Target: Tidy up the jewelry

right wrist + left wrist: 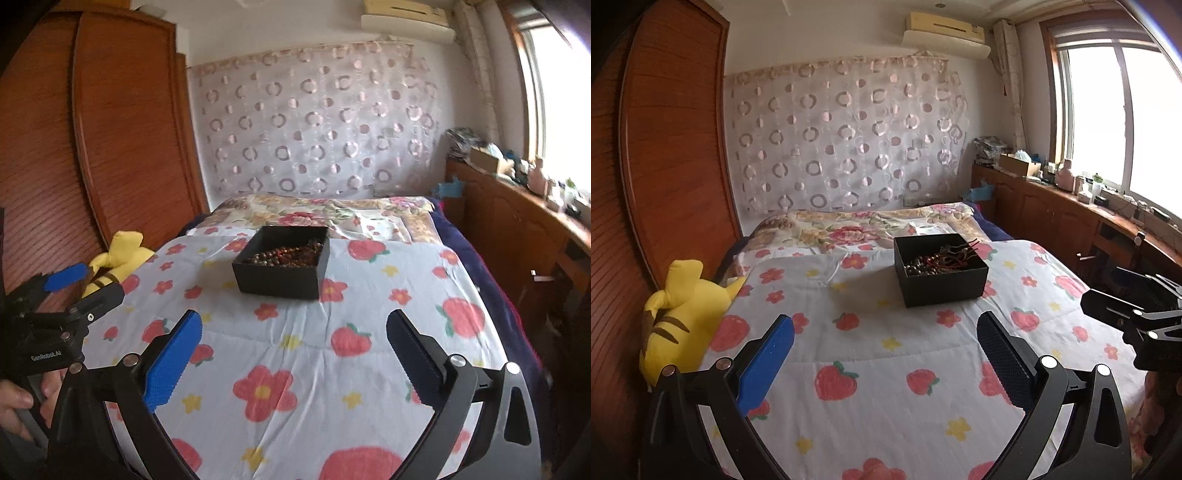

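Note:
A black open box (940,271) stands on the flowered bedspread, holding dark bead strands and red cords (938,260). It also shows in the right wrist view (282,264), with the beads (288,256) inside. My left gripper (886,343) is open and empty, held above the bed well short of the box. My right gripper (295,339) is open and empty too, at a similar distance from the box. The right gripper's body shows at the right edge of the left wrist view (1137,317); the left gripper shows at the left of the right wrist view (66,291).
A yellow plush toy (679,317) lies at the bed's left edge against a wooden wardrobe (665,147). A wooden cabinet (1071,218) with clutter runs along the window on the right. A folded floral blanket (857,225) lies behind the box.

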`<state>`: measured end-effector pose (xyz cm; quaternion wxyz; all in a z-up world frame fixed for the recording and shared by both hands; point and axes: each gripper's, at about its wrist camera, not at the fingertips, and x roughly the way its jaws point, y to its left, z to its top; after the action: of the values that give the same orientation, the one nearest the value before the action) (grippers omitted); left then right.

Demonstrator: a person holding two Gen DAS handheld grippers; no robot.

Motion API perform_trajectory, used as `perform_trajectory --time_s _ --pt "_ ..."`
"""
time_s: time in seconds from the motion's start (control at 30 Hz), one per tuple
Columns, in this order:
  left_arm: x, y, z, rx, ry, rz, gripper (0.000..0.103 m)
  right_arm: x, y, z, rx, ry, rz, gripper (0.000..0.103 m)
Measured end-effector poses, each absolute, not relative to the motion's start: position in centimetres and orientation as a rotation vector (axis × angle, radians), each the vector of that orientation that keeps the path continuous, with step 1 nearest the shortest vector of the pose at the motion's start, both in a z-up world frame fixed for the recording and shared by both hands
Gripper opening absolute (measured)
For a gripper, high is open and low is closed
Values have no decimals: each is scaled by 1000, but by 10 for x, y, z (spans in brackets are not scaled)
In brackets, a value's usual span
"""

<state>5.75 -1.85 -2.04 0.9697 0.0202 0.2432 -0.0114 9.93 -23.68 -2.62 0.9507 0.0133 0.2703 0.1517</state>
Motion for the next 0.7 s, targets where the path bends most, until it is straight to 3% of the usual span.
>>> perform_trajectory --time_s 0.7 --pt "41 -11 -24 23 500 1 96 80 -238 -34 20 511 260 101"
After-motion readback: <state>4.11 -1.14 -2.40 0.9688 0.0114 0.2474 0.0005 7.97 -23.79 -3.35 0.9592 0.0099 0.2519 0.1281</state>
